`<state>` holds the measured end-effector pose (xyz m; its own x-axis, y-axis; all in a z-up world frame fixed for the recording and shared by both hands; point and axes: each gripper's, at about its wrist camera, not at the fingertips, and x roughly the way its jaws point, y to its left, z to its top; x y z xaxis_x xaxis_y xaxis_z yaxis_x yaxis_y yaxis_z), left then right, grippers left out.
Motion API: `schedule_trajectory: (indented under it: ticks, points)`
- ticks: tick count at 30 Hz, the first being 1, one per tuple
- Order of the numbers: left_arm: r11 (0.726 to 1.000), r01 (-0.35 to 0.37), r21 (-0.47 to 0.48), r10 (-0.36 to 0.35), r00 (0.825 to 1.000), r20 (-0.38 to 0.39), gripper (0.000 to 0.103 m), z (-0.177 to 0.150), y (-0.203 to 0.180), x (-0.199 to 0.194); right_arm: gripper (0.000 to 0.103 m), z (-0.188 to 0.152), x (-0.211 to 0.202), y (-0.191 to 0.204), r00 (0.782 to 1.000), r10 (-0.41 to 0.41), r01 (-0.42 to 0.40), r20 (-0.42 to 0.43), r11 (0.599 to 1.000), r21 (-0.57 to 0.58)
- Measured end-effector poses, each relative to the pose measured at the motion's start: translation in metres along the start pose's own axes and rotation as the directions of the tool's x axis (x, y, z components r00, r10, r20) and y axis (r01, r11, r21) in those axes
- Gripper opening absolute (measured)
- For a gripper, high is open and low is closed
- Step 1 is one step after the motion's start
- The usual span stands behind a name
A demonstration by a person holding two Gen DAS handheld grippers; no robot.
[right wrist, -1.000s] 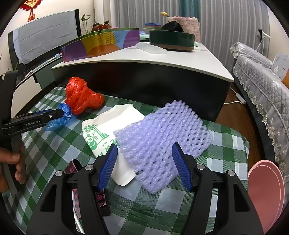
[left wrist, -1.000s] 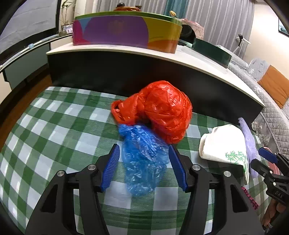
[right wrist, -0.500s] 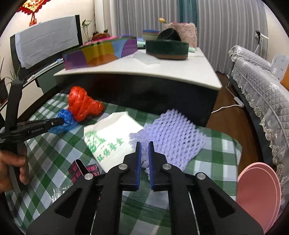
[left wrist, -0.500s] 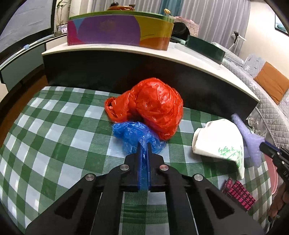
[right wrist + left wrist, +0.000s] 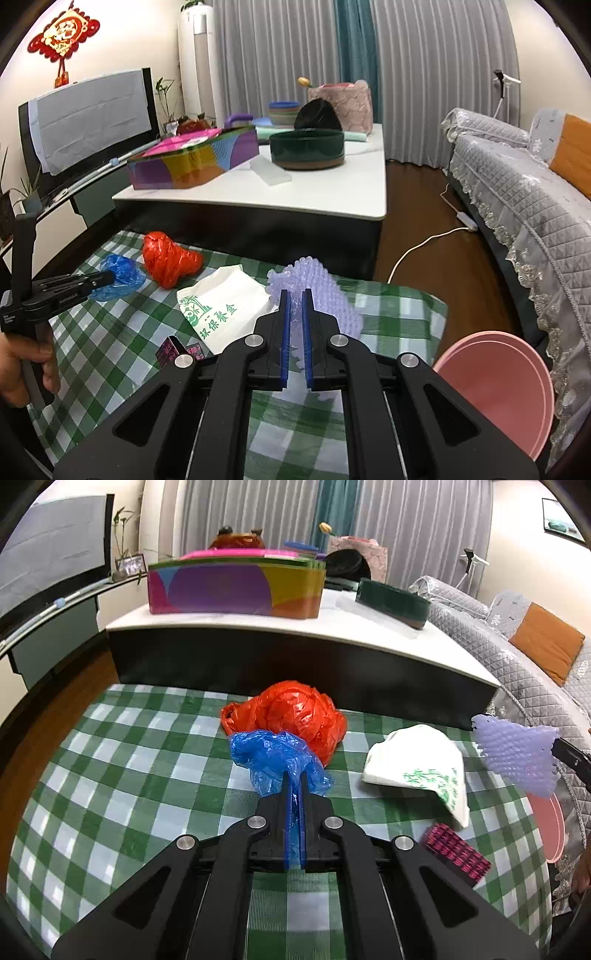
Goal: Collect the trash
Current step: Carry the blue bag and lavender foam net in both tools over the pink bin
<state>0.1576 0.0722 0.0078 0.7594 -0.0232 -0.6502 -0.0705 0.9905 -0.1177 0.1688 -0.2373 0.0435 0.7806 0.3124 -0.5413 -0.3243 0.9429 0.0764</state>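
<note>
Plastic film fills my left gripper [image 5: 294,786], whose jaws have just closed flat on the tail of the blue bag [image 5: 275,760]; the rest of it bunches ahead of the tips, over the green checked cloth [image 5: 122,775] and touching the red bag [image 5: 295,716]. My right gripper [image 5: 294,306] has likewise just clamped down, on an edge of the lilac foam net [image 5: 317,291], which hangs clear of the cloth beside the white printed bag [image 5: 225,306]. Both pieces look feather-light and limp, so I judge a pinch on any gathered fold is enough, though thin film may slip. The pink basin [image 5: 498,387] sits low at my right, just off the cloth's edge.
</note>
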Motion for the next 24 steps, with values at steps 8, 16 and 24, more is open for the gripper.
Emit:
schedule_trajectory:
  ticks: [8,16,24]
  points:
    - [1.0,0.006,0.003,-0.006,0.999,0.04,0.002,-0.006,-0.007,-0.03,0.006,-0.001,-0.037,-0.013,0.999,-0.023,0.022,0.049,0.999,0.027]
    - [0.999,0.031,0.034,-0.033,0.998,0.056,0.002,-0.017,-0.025,-0.048,0.006,-0.007,-0.064,-0.03,0.996,-0.054,0.05,0.074,0.997,0.06]
    - [0.996,0.061,0.07,-0.066,0.996,0.066,0.002,-0.022,-0.046,-0.057,0.006,-0.007,-0.081,-0.043,0.992,-0.079,0.07,0.098,0.993,0.09]
